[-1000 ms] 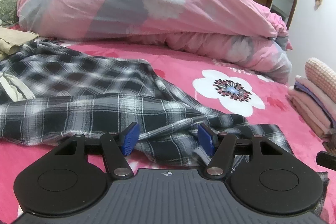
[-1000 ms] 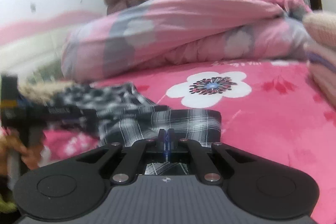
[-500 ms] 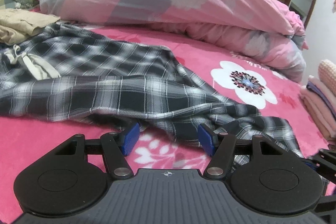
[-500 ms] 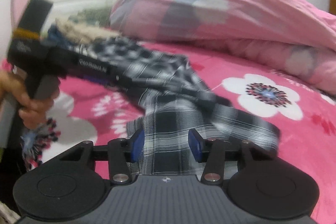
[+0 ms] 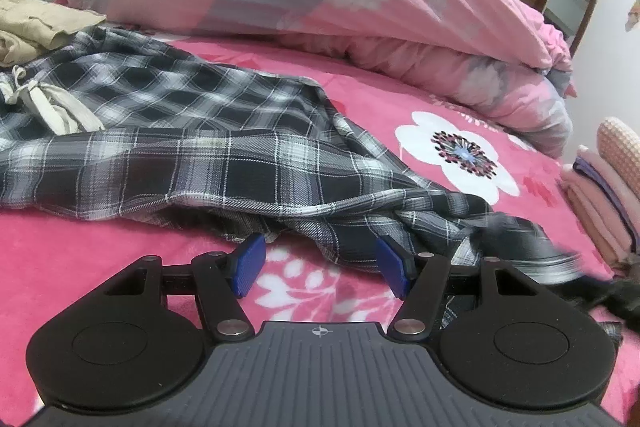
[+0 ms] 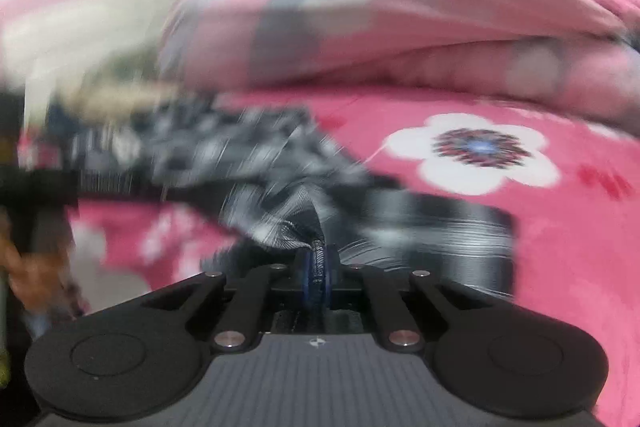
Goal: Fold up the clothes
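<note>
On the pink bed (image 5: 120, 267), my right hand-held gripper (image 6: 316, 263) has just closed, seemingly pinching the plaid garment's (image 5: 240, 155) hem; my left hand-held gripper (image 5: 320, 263) hangs released.

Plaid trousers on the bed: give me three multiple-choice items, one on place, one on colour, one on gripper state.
1. Where does the folded clothes stack sit?
A. Right edge of the bed
B. On the duvet
C. On the plaid trousers

2. What colour is the large flower on the bedsheet?
A. Yellow
B. White
C. Blue

3. What is the right gripper doing?
A. Open over bare sheet
B. Shut on nothing
C. Shut on the plaid trousers

Answers: 1 A, stack at right in the left wrist view. 2 B, white petals. 3 C, plaid hem pinched between its pads, jaws having just closed.
</note>
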The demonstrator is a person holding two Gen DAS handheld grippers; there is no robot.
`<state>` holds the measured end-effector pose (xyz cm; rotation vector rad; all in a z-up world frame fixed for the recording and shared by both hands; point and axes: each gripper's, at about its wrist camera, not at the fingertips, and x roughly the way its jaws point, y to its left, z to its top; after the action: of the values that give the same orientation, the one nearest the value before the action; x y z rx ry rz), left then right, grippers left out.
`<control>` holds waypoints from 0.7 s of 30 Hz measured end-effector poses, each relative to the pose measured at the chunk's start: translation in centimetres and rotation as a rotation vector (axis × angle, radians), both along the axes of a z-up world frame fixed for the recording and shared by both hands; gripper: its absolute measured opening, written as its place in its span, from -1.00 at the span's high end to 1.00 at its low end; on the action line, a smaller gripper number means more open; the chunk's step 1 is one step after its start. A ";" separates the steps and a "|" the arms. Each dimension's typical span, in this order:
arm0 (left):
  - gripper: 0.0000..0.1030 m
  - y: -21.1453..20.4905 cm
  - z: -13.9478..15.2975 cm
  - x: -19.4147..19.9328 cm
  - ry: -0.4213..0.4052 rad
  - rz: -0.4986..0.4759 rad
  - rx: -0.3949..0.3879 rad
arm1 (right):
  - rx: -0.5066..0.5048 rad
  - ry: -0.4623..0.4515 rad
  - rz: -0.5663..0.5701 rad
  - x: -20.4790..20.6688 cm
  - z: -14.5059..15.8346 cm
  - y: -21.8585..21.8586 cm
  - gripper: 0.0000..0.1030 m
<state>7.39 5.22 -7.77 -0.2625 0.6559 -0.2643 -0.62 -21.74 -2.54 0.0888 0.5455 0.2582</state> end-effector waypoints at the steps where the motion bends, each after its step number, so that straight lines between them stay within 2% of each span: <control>1: -0.20 -0.1 0.1 0.0 -0.004 -0.005 0.002 | 0.041 -0.013 -0.036 -0.6 0.6 -1.5 0.89; 7: -0.19 -1.5 0.8 -0.2 -0.042 -0.049 0.024 | 0.242 -0.101 -0.306 -5.9 3.4 -11.5 0.89; 10: -0.20 -2.3 1.2 -0.3 -0.053 -0.065 0.039 | 0.296 -0.102 -0.456 -8.2 2.8 -16.2 0.89; 15: -0.19 -3.4 1.5 -0.3 -0.056 -0.077 0.059 | 0.243 -0.003 -0.669 -9.3 -0.2 -19.6 0.89; 18: -0.20 -4.0 1.4 -0.4 -0.047 -0.102 0.061 | 0.254 0.048 -0.716 -9.8 -1.1 -20.0 0.82; 19: -0.20 -4.4 1.4 -0.4 -0.045 -0.119 0.062 | 0.255 0.055 -0.725 -10.0 -1.3 -20.1 0.73; 21: -0.20 -5.1 1.3 -0.5 -0.036 -0.161 0.061 | 0.237 0.044 -0.744 -10.8 -1.1 -19.9 0.37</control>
<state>6.92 0.11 -6.48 -0.1462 0.6487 -0.4014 -11.41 -41.66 -3.61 0.5157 0.4896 -0.4080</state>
